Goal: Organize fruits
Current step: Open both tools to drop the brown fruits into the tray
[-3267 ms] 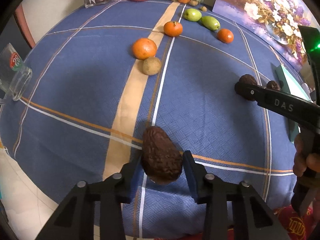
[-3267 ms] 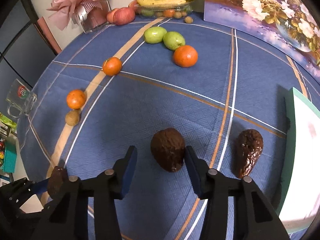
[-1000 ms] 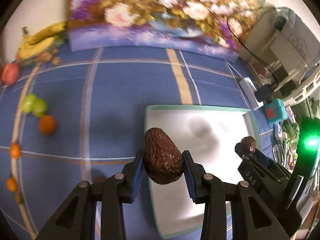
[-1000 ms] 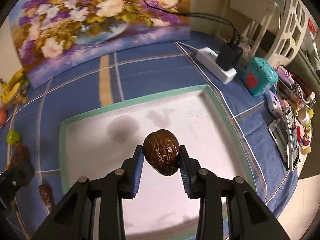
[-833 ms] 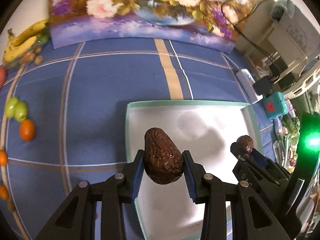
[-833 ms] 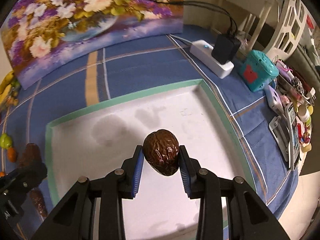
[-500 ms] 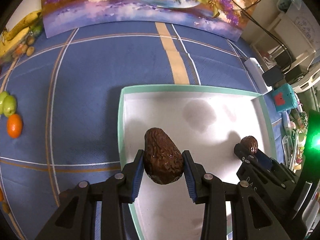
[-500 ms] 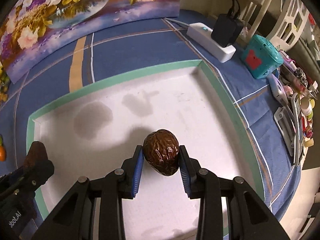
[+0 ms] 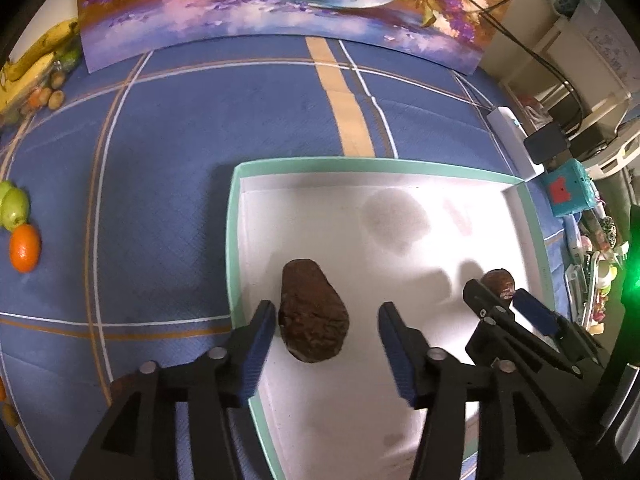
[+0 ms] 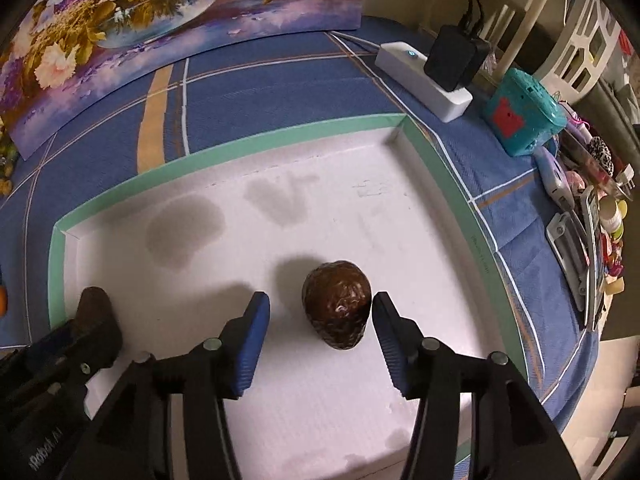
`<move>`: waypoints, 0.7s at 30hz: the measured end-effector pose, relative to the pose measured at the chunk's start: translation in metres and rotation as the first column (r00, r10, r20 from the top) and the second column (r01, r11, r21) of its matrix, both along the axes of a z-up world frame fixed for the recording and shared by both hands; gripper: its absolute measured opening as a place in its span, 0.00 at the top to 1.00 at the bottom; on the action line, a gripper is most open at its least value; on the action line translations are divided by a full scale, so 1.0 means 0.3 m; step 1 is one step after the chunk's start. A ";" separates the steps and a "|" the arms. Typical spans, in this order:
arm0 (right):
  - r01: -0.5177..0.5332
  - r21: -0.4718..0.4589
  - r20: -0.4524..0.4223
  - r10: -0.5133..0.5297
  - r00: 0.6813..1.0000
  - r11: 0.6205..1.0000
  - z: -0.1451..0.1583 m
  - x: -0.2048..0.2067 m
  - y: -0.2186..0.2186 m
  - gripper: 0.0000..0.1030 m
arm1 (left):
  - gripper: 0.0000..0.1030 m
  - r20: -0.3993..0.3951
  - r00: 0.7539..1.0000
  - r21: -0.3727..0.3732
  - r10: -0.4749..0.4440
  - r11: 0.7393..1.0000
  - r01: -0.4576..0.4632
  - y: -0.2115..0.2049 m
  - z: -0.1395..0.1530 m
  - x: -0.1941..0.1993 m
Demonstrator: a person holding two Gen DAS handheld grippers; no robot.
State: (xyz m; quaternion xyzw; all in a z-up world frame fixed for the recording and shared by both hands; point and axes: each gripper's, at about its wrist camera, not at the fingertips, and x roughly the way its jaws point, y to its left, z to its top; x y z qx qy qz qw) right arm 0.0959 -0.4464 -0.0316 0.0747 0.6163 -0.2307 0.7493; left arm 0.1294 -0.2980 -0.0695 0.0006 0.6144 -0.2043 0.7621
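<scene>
Lettering on my left gripper (image 9: 327, 330), seen upside down in the right wrist view, is too partial for me to read. Its fingers are spread, the elongated dark fruit (image 9: 311, 315) lying between them close to the left pad, in the white tray (image 9: 233, 216). My right gripper (image 10: 319, 322) is spread too, with the rounder dark fruit (image 10: 337, 309) between its fingers, nearly against the right pad. Beyond both sets of fingertips I see blue checked cloth (image 9: 168, 152), a flower painting (image 10: 160, 4) and a power strip (image 10: 424, 80)
</scene>
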 end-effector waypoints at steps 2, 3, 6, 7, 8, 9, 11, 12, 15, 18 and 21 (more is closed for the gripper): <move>-0.006 -0.018 0.011 0.006 1.000 1.000 0.021 0.002 0.001 0.38 | 0.34 0.022 1.000 0.008 -0.007 1.000 0.006 -0.001 0.026 -0.005; -0.005 -0.025 0.020 0.006 1.000 1.000 0.033 0.002 0.001 0.34 | 0.33 0.032 0.999 0.008 -0.009 1.000 0.009 -0.001 0.041 -0.007; 0.005 -0.035 0.044 -0.003 0.999 0.999 0.066 0.000 -0.013 0.29 | 0.21 0.061 0.998 0.020 -0.003 1.000 0.002 0.008 0.076 -0.010; 0.009 -0.038 0.053 -0.007 0.999 0.999 0.079 -0.002 -0.017 0.27 | 0.14 0.064 0.998 0.022 0.002 1.000 -0.003 0.013 0.084 -0.010; 0.011 -0.039 0.060 -0.009 0.998 0.999 0.087 -0.005 -0.020 0.25 | 0.09 0.065 0.998 0.021 0.009 1.000 -0.010 0.021 0.093 -0.009; 0.012 -0.042 0.067 -0.010 0.998 0.999 0.095 -0.006 -0.022 0.23 | 0.07 0.067 0.998 0.020 0.017 1.000 -0.018 0.030 0.100 -0.008; 0.007 -0.048 0.075 -0.003 0.997 0.999 0.108 -0.006 -0.020 0.22 | 0.04 0.077 0.997 0.027 0.030 0.999 -0.032 0.051 0.112 -0.005; 0.002 -0.050 0.078 0.002 0.997 0.999 0.114 -0.006 -0.019 0.21 | 0.03 0.087 0.996 0.034 0.037 0.999 -0.040 0.061 0.119 -0.003; -0.011 -0.056 0.086 0.016 0.996 0.998 0.129 -0.008 -0.011 0.16 | 0.00 0.128 0.990 0.045 0.059 0.997 -0.065 0.094 0.141 0.003; -0.031 -0.051 0.095 0.036 0.995 0.998 0.136 -0.007 -0.003 0.14 | 0.00 0.175 0.978 0.054 0.109 0.991 -0.121 0.153 0.160 0.019; -0.052 -0.048 0.102 0.057 0.993 0.997 0.140 -0.002 0.011 0.12 | 0.00 0.217 0.962 0.058 0.168 0.981 -0.184 0.221 0.170 0.037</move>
